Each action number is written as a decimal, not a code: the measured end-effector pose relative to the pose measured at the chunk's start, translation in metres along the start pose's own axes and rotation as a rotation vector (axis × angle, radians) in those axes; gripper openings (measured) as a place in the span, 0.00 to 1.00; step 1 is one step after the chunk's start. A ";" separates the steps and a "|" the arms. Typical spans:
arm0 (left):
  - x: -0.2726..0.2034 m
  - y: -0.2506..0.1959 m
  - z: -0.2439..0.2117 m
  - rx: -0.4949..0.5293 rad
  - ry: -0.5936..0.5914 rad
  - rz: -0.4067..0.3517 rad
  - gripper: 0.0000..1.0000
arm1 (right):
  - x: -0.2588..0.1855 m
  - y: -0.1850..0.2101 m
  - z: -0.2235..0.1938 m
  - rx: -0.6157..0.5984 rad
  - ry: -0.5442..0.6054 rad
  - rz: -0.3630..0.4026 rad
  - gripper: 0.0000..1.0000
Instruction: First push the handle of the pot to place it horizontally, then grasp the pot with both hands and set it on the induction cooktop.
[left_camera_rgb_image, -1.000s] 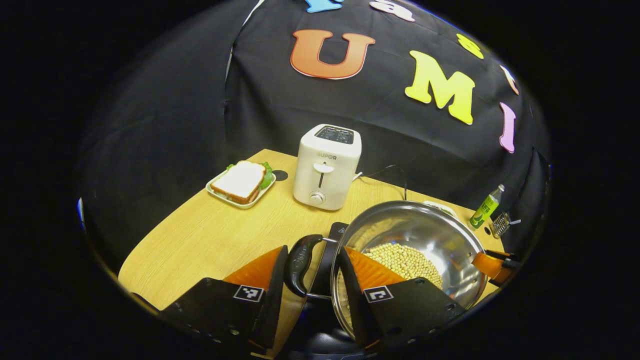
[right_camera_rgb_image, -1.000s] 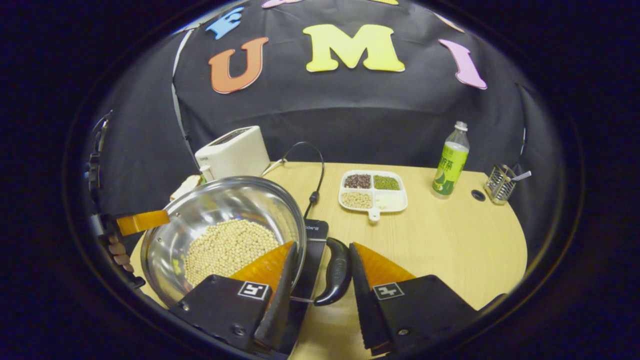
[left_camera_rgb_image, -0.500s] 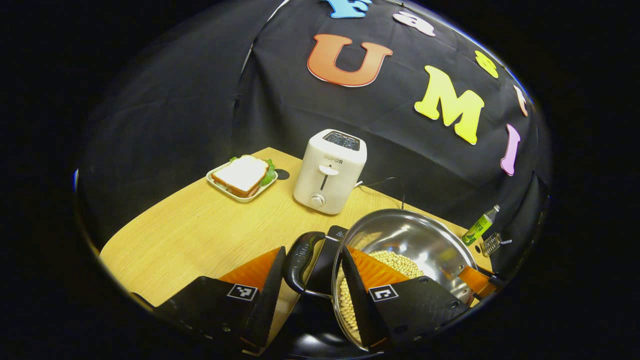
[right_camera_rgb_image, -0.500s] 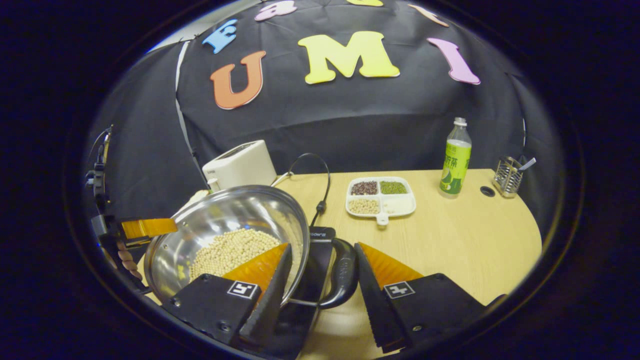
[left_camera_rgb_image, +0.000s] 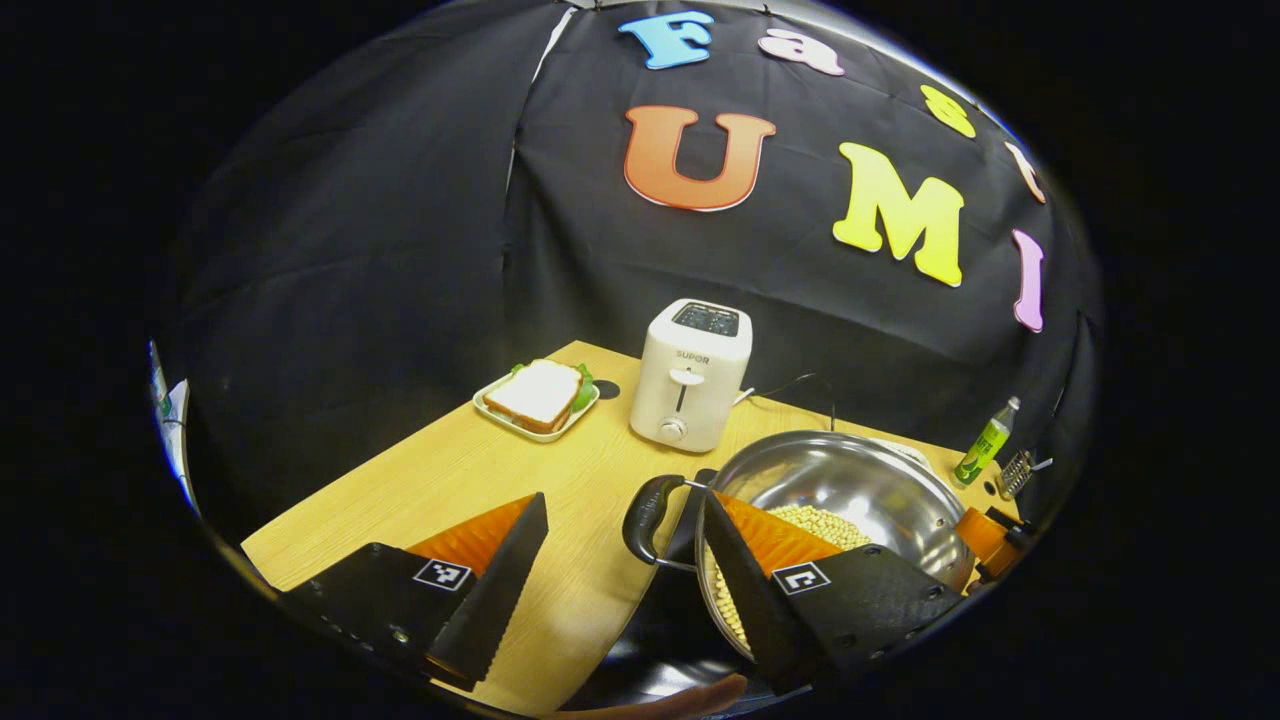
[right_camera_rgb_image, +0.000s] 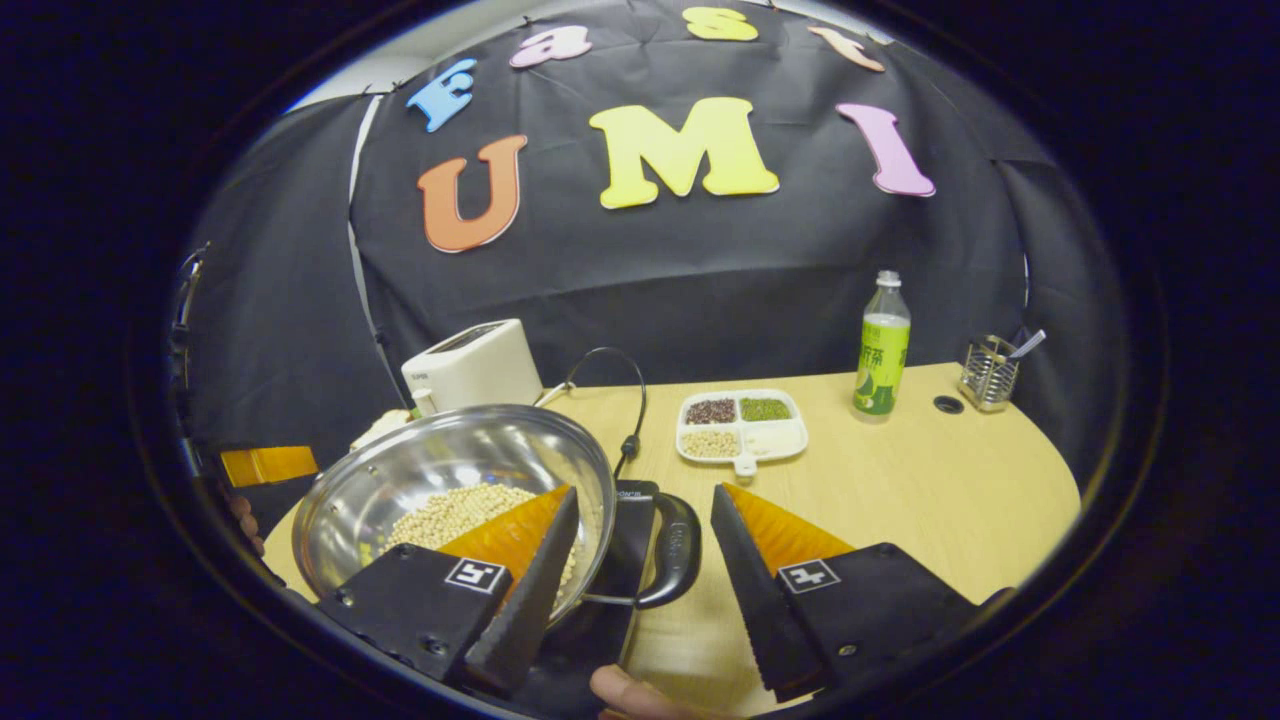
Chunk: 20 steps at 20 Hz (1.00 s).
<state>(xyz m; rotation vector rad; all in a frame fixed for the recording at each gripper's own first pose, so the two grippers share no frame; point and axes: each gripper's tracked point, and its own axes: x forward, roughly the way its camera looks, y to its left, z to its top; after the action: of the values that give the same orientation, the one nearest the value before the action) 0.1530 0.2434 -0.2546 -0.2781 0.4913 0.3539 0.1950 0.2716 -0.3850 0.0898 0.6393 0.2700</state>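
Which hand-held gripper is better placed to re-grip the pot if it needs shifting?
Right, narrowly. The right hand-held gripper is open with the right handle well between its fingers; the left hand-held gripper gapes wider, with the left handle near its fingertips.

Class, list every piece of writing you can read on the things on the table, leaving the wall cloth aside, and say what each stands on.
"SUPOR": front of the white toaster.
Label on the green bottle: too small to read.
Print on the induction cooktop: blurred, unreadable.
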 end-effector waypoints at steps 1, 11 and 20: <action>-0.008 -0.005 0.003 0.002 -0.015 -0.012 0.94 | -0.007 0.000 0.000 -0.001 -0.005 0.002 0.84; -0.101 -0.027 0.012 0.016 -0.165 -0.053 0.95 | -0.114 -0.037 0.017 -0.021 -0.175 -0.040 0.89; -0.194 -0.072 0.032 0.085 -0.319 -0.116 0.95 | -0.218 -0.088 0.056 -0.048 -0.336 -0.113 0.89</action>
<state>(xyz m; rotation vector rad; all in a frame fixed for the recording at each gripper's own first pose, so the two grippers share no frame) 0.0345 0.1379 -0.1176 -0.1619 0.1745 0.2573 0.0801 0.1268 -0.2290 0.0510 0.3029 0.1555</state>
